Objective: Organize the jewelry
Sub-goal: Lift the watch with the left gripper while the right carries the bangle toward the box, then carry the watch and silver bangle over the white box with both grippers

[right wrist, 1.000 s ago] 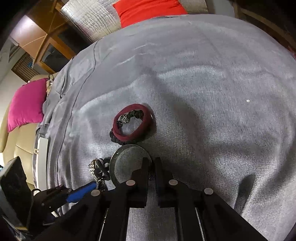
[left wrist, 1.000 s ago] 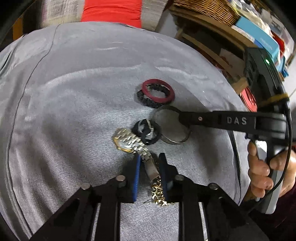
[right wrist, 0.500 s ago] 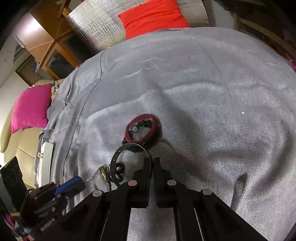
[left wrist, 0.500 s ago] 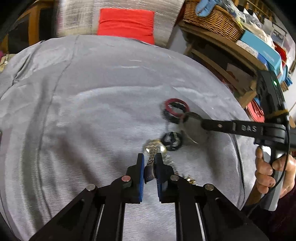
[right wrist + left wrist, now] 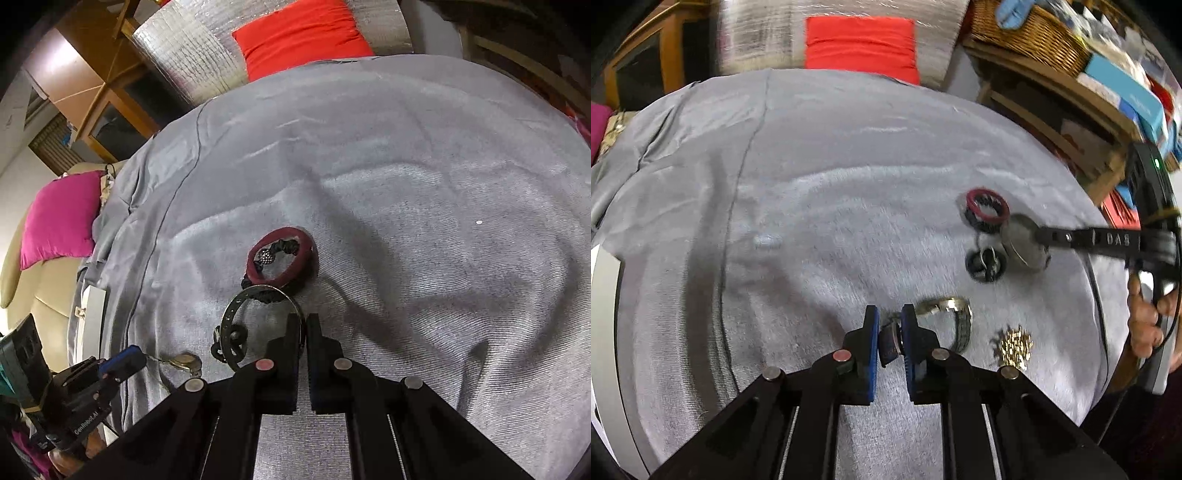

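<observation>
Left wrist view: left gripper pinches watch strap end; may slip. Right gripper clamps bangle rim, could snag hair ties.

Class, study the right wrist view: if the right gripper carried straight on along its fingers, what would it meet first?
Probably the maroon ring lying on a black scrunchie on the grey cloth, just ahead of the right gripper, which is shut on the metal bangle. Depth is uncertain.
</observation>
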A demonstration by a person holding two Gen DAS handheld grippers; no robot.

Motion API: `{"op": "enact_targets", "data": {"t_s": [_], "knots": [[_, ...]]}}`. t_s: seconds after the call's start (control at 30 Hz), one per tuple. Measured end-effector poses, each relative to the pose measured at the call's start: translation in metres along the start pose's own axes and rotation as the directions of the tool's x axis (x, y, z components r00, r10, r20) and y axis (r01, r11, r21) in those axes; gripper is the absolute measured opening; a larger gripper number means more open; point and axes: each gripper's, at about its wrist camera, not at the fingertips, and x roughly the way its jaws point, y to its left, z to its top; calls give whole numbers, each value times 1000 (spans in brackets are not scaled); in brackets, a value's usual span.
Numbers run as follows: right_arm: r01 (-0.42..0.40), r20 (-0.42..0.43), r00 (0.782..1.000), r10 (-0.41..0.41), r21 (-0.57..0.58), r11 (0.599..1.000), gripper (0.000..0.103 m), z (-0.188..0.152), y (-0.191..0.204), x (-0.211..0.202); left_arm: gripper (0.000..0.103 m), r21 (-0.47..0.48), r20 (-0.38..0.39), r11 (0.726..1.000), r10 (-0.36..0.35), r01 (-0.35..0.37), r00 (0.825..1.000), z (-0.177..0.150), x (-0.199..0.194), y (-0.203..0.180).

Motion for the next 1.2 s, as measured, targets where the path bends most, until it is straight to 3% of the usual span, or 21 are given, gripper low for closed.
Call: {"op": "enact_targets", "data": {"t_s": [0.17,0.27,0.4,0.5,0.73,0.83,0.87,0.9,0.93,1.07,1.2], "knots": [[-2,4,1000,2,6,1000,4,1,1,1,16,64,-33,998,-20,22,999,-6,5,-9],[-2,2,1000,2,12,1000,4,1,0,1,36,100,-59,995,-14,20,998,-11,9,-15],[-5,-1,1000,5,20,1000,4,1,-1,1,48,121,-36,992,-24,29,999,-11,4,-19],[-7,0,1000,7,30,1000,4,1,-1,2,50,158,-4,987,9,-8,1000,-8,5,-25],[-15,1,1000,15,48,999,4,2,-2,2,50,204,-33,978,60,-52,998,-4,31,-35],[-20,6,1000,20,58,998,4,2,-4,0,44,221,-31,973,78,-69,996,-3,35,-38],[-19,8,1000,18,58,998,4,2,-4,0,33,216,-31,974,70,-62,997,-2,35,-38],[-19,10,1000,18,58,998,4,2,-5,-1,16,208,-30,977,56,-49,998,-1,36,-38],[-20,11,1000,19,58,998,4,3,-5,-1,11,199,-29,979,51,-45,998,0,36,-39],[-19,19,1000,18,61,998,4,3,-7,-4,4,174,-14,983,61,-58,998,1,35,-37],[-25,32,999,24,43,999,4,3,-2,-6,3,138,12,988,63,-64,998,0,25,-30]]}}
